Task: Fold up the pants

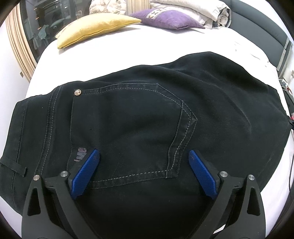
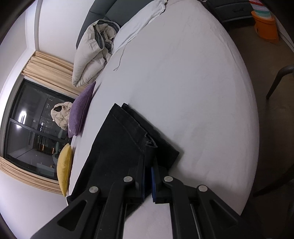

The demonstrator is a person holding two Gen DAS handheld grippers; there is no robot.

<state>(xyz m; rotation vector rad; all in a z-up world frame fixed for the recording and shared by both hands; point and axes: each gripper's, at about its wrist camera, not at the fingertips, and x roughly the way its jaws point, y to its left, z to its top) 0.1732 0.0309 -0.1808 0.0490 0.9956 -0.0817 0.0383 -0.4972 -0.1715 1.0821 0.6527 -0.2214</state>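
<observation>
Black pants (image 1: pixel 147 114) lie on the white bed (image 1: pixel 128 47), back pocket and rivet facing up. My left gripper (image 1: pixel 144 156) is open, its blue pads (image 1: pixel 86 172) hovering over the pocket area near the waistband. In the right wrist view the pant legs (image 2: pixel 126 136) lie doubled on the bed, hems stacked. My right gripper (image 2: pixel 148 165) is shut on the leg end of the pants, near the hem, with fabric pinched between the blue pads.
A yellow pillow (image 1: pixel 95 27) and a purple pillow (image 1: pixel 165 18) lie at the bed's far side, beside a rolled duvet (image 1: pixel 202 12). A dark window (image 2: pixel 31 128) with curtains, a chair (image 2: pixel 279 79) and an orange stool (image 2: pixel 266 23) stand beyond the bed.
</observation>
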